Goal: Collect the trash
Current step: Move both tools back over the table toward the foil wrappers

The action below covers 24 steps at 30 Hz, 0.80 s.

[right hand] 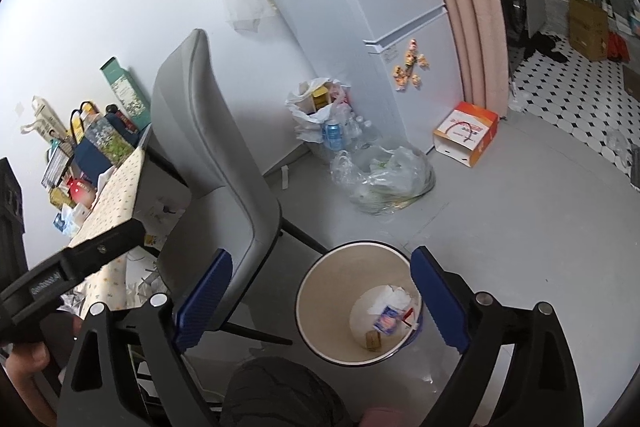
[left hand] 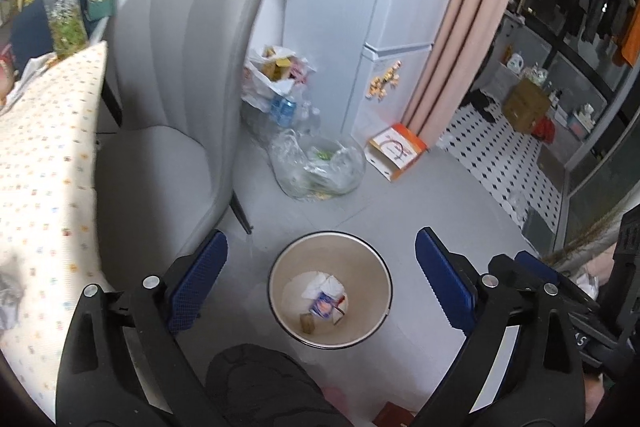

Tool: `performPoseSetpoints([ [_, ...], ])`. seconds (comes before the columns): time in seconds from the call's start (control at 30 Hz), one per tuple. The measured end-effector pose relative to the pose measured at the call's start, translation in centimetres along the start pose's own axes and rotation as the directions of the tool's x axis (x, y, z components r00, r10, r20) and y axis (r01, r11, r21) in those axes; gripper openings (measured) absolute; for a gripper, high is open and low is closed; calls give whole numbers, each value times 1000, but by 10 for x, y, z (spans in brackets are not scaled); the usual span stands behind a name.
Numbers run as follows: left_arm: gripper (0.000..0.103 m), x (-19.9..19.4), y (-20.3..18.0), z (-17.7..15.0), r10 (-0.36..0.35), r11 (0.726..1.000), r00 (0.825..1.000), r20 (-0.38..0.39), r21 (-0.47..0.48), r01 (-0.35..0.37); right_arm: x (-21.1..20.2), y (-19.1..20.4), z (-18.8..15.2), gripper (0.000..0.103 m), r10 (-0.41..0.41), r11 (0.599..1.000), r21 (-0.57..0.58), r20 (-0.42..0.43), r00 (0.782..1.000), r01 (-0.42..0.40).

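**Trash bin on the floor, both my grippers spread wide above it**

So the round trash bin [left hand: 330, 290] sits on the grey floor [left hand: 420, 195] right below me. Inside at the bottom there's crumpled white paper [left hand: 325, 283], a small blue and white packet [left hand: 323, 307] and a little brown scrap [left hand: 307, 323]. My left gripper [left hand: 320, 281] hangs over it with the blue pads [left hand: 200, 279] wide apart, nothing between them. Same deal with my right gripper [right hand: 318, 301]: released, empty, the bin [right hand: 359, 305] showing between its fingers [right hand: 438, 301].

Just left of the bin is a grey chair [left hand: 180, 99], tucked against a table with a dotted cloth [left hand: 44, 167]. Further back on the floor lies a clear plastic bag [left hand: 318, 163], a white bag stuffed with boxes [left hand: 276, 73] with bottles beside it, and an orange and white carton [left hand: 398, 151] by the white fridge [left hand: 384, 7]. A pink curtain [left hand: 468, 27] hangs next to that.
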<state>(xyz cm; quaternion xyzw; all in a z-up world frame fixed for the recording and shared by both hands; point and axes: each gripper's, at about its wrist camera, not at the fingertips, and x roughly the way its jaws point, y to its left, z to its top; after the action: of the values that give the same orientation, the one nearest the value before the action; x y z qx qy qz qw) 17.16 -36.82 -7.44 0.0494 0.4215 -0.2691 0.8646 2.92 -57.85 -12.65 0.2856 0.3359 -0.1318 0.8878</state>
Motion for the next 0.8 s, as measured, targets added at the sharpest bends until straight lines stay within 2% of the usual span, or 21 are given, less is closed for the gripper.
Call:
performPoseSetpoints([
  [0.17, 96, -30, 17, -2, 14, 1000, 999, 52, -21, -13, -7, 25, -2, 95, 27, 999, -33, 14, 1000, -27],
  [0.53, 96, -104, 67, -24, 61, 993, 983, 171, -113, -42, -25, 87, -8, 95, 90, 987, -138, 22, 996, -86],
  [0.8, 96, -151, 106, -41, 94, 984, 969, 230, -169, -56, -39, 140, -20, 95, 156, 960, -237, 10, 988, -150],
])
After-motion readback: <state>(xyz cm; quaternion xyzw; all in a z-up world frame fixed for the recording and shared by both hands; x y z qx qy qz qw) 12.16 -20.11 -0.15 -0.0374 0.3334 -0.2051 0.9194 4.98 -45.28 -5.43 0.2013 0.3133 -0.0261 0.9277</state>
